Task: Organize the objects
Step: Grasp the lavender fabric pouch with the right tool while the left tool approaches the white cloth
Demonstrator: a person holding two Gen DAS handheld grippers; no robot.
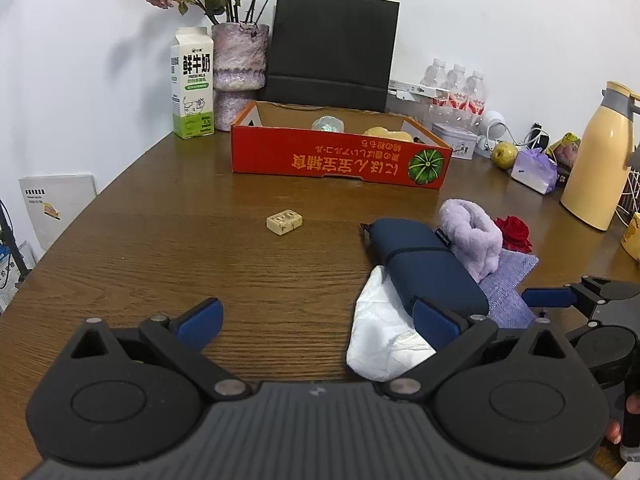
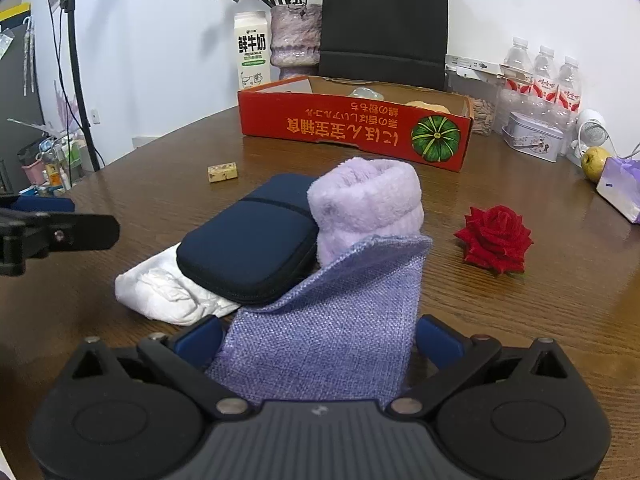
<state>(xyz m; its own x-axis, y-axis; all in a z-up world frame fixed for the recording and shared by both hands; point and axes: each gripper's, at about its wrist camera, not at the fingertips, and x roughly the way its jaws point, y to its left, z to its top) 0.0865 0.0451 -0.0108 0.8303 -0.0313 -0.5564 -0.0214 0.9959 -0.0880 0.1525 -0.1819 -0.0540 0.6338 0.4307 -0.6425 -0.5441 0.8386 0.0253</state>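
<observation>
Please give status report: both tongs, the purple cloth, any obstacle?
Left tongs open, empty. Right tongs open around purple cloth, not clamped. Cloth's far edge lifted against navy case and rolled towel. Red box beyond, path free.

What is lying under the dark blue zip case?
Under the dark blue zip case lies a crumpled white item, sticking out at the near end. How far it reaches beneath the case is hidden.
</observation>
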